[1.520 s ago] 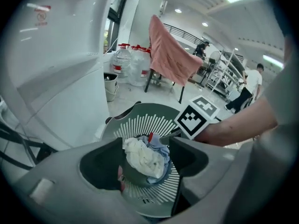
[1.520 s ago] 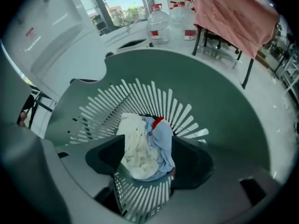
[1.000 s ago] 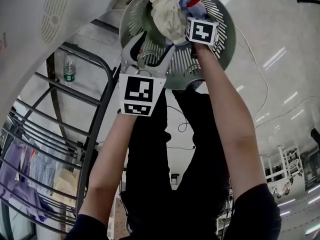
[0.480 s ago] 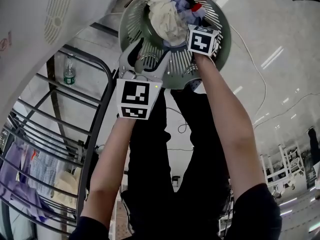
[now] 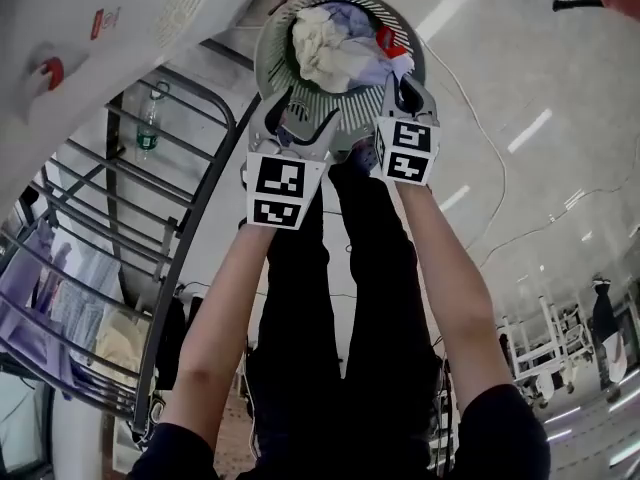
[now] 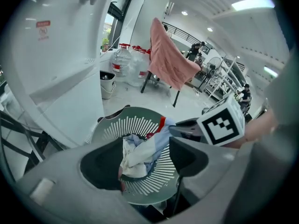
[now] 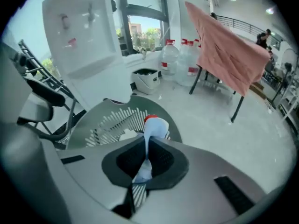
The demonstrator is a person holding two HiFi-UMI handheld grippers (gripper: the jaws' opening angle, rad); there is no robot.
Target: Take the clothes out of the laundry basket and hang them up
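While both claws are held at the laundry basket (image 5: 262,63), which is seen at twelve o'clock in the head view, only one of them is loaded. The right claw (image 5: 408,90) is closed tight on a fold of a light blue garment (image 5: 392,56) with a red trim, at about four o'clock of the basket's rim. In the right gripper view the cloth is seen pinched between the two pads, and a strip of it runs from them to the basket. The left claw (image 5: 300,118) is held with its jaws wide apart at about seven o'clock of the basket. Nothing is gripped by it, and the basket's heap is seen through the gap in the left gripper view. A cream garment (image 5: 320,43) is bunched in the middle of the basket, touching the blue one. A drying rack (image 5: 110,198) is seen at nine o'clock in the head view, with purple and pale clothes (image 5: 55,298) draped over its bars at eight o'clock. A bottle (image 5: 148,133) is seen at ten o'clock, behind the rack's frame. A pink cloth (image 6: 168,59) is draped over a stand at one o'clock in the left gripper view, with water jugs (image 6: 125,62) just beside it at eleven o'clock.
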